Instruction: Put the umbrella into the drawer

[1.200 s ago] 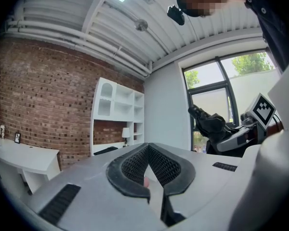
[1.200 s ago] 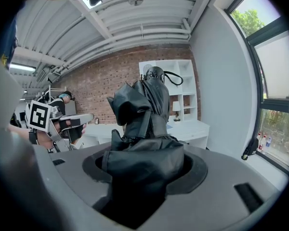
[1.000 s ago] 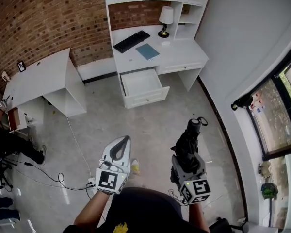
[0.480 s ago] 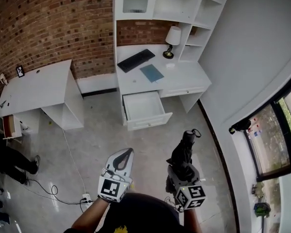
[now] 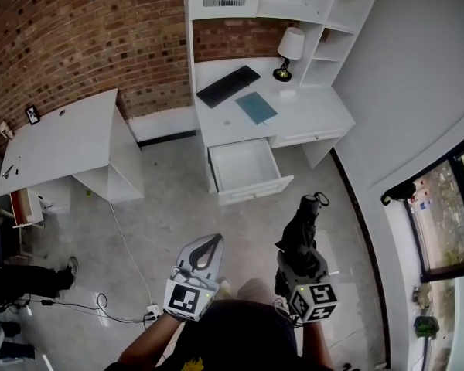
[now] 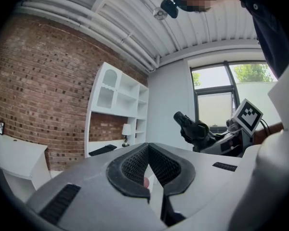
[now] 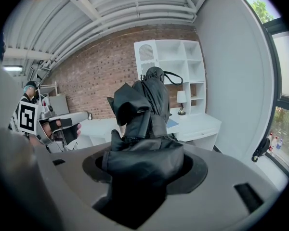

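Note:
A black folded umbrella (image 5: 301, 226) sticks forward out of my right gripper (image 5: 297, 250), which is shut on its fabric body; its handle with the strap points toward the desk. In the right gripper view the umbrella (image 7: 145, 112) fills the space between the jaws. My left gripper (image 5: 209, 244) hangs beside it at the left, jaws shut with nothing between them, and its pads meet at the tips (image 6: 147, 148). The white drawer (image 5: 243, 163) stands pulled open under the desk, ahead of both grippers, and its inside looks bare.
The white desk (image 5: 309, 118) carries a black keyboard (image 5: 228, 86), a blue notebook (image 5: 257, 107) and a lamp (image 5: 289, 51), with shelves above. A white table (image 5: 62, 137) stands at the left. Cables (image 5: 100, 304) lie on the floor. A person's legs (image 5: 19, 278) show at the far left.
Both grippers have travelled forward over the floor toward the desk, so the open drawer lies nearer. The umbrella stays held in the right gripper.

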The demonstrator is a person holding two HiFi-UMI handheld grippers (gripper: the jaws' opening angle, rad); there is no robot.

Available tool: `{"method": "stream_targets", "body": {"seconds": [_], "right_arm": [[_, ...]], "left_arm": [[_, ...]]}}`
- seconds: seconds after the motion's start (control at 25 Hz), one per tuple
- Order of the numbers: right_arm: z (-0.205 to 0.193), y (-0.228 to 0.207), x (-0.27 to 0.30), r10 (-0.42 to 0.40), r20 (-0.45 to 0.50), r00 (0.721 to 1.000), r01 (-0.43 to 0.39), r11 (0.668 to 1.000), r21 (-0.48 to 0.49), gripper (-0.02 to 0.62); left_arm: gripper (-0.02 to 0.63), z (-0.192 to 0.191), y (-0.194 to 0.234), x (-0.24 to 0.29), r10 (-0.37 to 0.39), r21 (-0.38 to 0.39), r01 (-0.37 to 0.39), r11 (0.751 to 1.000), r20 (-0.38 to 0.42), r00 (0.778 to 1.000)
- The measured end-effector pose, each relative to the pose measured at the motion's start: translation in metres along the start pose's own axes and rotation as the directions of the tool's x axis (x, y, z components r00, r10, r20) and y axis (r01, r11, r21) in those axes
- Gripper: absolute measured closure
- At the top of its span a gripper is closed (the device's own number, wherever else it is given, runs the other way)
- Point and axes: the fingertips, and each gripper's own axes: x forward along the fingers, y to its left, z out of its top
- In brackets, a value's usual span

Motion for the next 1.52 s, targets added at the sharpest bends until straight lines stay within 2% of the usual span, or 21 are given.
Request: {"method": "stream_targets", "body": {"seconds": [0.2, 0.48, 0.8, 1.0, 1.08, 1.28, 1.52], "right_arm": [[-0.004, -0.007, 0.02, -0.012, -0.039, 0.999, 0.012, 1.0, 0.006, 0.337], [0.012, -0.038, 0.058, -0.038, -0.011, 0.999, 0.038, 0.999, -0.007, 0.337], [0.059, -0.091, 0.143, 0.005, 0.015, 1.0, -0.005, 1.0, -0.017, 0.336], [0.091, -0.12, 0.201, 0.069, 0.014, 0.998, -0.069, 0.997, -0.021, 0.337], [0.101, -0.124, 0.226, 0.118, 0.012, 0.993, -0.118, 0.993, -0.03, 0.337], [0.111, -0.126, 0.282, 0.236, -0.016, 0.972, -0.236, 0.971, -0.026, 0.337], [0.122, -0.131, 0.333, 0.352, -0.072, 0.933, -0.353, 0.936, -0.001, 0.337]], "left_arm": [[0.588, -0.002, 0.029, 0.017, 0.029, 0.007, -0.029, 1.0, -0.001, 1.0], [0.588, -0.009, 0.062, 0.053, 0.063, 0.011, -0.063, 0.998, 0.001, 0.998], [0.588, -0.012, 0.105, 0.123, 0.144, 0.028, -0.143, 0.989, -0.041, 0.989], [0.588, -0.01, 0.141, 0.173, 0.224, 0.006, -0.224, 0.975, -0.085, 0.971], [0.588, -0.011, 0.15, 0.195, 0.241, 0.006, -0.242, 0.97, -0.107, 0.965], [0.588, -0.006, 0.164, 0.251, 0.265, 0.057, -0.26, 0.964, -0.14, 0.954], [0.588, -0.003, 0.185, 0.303, 0.313, 0.055, -0.308, 0.95, -0.182, 0.932]]}}
